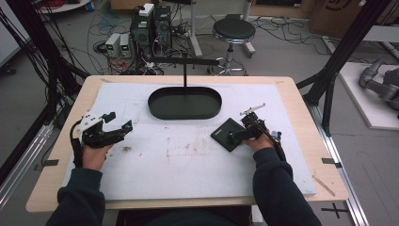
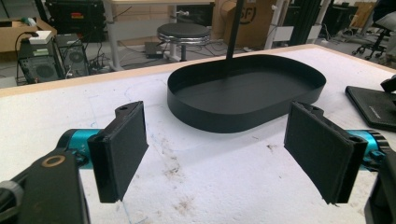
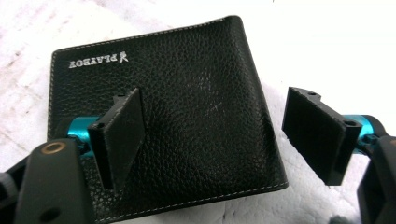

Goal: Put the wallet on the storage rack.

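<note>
Right of centre on the bench (image 1: 141,188), our right claw (image 3: 219,140) hangs wide open over the black wallet (image 3: 196,102), gripping nothing. Our left claw (image 2: 224,149) gapes empty at the left; bare white mat separates it from the oval tray (image 2: 247,116) farther off.

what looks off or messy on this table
Nothing is spilled or broken. The white mat carries brown stains and scuffs near its middle, and the wallet lies askew to the mat's edges, under the open right tongs. The tray sits flat and empty.
</note>
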